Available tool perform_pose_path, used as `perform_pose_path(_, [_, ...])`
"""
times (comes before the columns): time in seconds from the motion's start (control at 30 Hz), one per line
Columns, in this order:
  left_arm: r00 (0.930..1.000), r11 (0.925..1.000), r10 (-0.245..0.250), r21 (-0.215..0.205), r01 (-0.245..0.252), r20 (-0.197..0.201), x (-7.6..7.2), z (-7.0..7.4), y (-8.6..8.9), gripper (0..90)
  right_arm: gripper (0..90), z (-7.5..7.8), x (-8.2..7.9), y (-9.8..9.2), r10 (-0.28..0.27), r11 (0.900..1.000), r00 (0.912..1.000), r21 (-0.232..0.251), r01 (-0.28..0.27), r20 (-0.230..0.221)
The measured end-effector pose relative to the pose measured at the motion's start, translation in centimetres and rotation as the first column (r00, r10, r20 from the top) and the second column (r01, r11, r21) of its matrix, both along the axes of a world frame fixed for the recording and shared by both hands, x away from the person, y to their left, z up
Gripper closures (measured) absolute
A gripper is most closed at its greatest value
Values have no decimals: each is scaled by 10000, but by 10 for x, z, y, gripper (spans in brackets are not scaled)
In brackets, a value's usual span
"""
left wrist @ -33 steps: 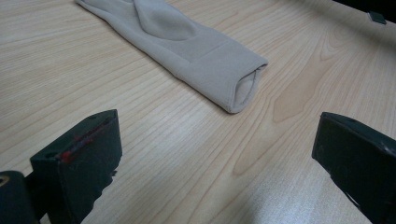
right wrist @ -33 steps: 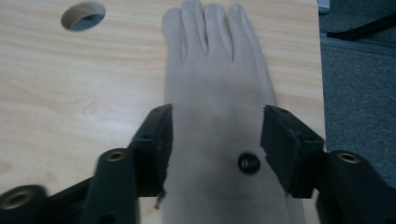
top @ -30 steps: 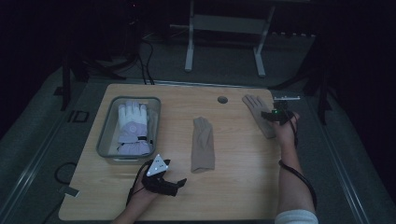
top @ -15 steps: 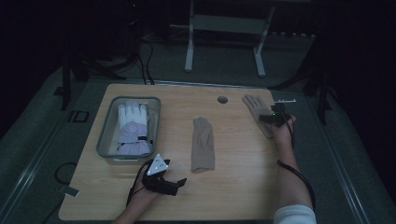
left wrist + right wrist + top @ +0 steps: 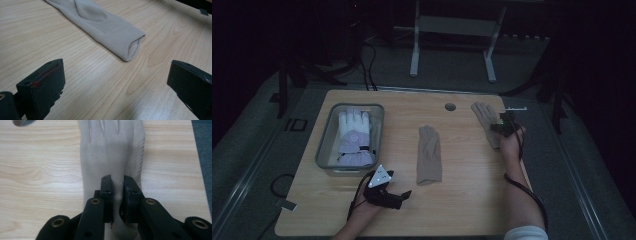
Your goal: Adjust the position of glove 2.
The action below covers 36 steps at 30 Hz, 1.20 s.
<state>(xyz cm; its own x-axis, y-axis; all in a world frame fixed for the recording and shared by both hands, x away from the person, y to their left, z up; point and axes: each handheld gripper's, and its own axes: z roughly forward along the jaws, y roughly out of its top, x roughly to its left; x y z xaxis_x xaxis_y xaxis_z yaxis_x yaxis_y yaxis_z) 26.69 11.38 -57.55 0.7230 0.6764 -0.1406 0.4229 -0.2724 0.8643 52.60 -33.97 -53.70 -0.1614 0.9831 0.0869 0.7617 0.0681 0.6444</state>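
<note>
A beige glove lies flat at the table's far right, fingers pointing away. My right gripper sits on its wrist end. In the right gripper view the jaws have just been closing, and my right gripper is shut, with a fold of the glove pinched between its pads. A second beige glove lies folded lengthwise at the table's middle. Near the front edge my left gripper stands open. It faces that glove's cuff with bare wood between its jaws.
A clear tray at the left holds a white and lilac glove. A round cable hole sits near the table's far edge. The right table edge runs close beside the right forearm. Dark floor and cables surround the table.
The right gripper has shifted slightly over the far right glove. The left gripper, the middle glove and the tray have not moved.
</note>
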Motion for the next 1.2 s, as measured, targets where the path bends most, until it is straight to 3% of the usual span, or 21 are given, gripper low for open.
perform_pose_path(0.17, [10000, 10000, 25, 13, -25, -52, 1, 0, 0, 20, 804, 8, -13, 4, -229, 9981, 9997, 570, 222, 116])
perform_pose_path(0.2, [10000, 10000, 27, 23, -27, 23, 0, 0, 0, 20, 805, 12, -22, 8, -301, 9957, 9995, 875, 292, 91])
perform_pose_path(0.33, [9999, 9999, -13, 158, 11, 140, 0, 0, -2, 20, 805, 23, -43, 18, -433, 9924, 9983, 1172, 384, 398])
perform_pose_path(0.47, [9999, 9999, -11, 146, 9, 159, 0, 0, -2, 20, 804, 37, -73, 33, -480, 9909, 9946, 1295, 358, 918])
perform_pose_path(0.57, [9998, 9998, -48, 184, 45, 193, 0, 0, -3, 20, 804, 40, -94, 43, -563, 9856, 9911, 1651, 359, 1206])
perform_pose_path(0.67, [9997, 9997, -87, 234, 82, 210, -1, 0, -3, 20, 804, 43, -112, 56, -409, 9907, 9900, 1341, 226, 1348])
perform_pose_path(0.7, [9997, 9996, -85, 258, 80, 210, -2, 0, -3, 20, 804, 43, -117, 58, -431, 9889, 9906, 1463, 239, 1297])
perform_pose_path(0.83, [9997, 9995, -92, 319, 84, 240, -2, 0, -4, 20, 804, 43, -126, 61, -539, 9892, 9896, 1423, 347, 1333])
perform_pose_path(0.87, [9995, 9994, -147, 332, 138, 278, -3, 0, -4, 20, 804, 42, -143, 64, -679, 9858, 9876, 1620, 446, 1415])
perform_pose_path(0.97, [9995, 9993, -153, 335, 144, 289, -3, 1, -4, 20, 803, 38, -156, 64, -930, 9826, 9847, 1733, 668, 1475])
perform_pose_path(1.2, [9994, 9994, -136, 316, 126, 308, -3, 0, -5, 20, 783, 16, -174, 68, -1019, 9846, 9918, 1504, 895, 770])
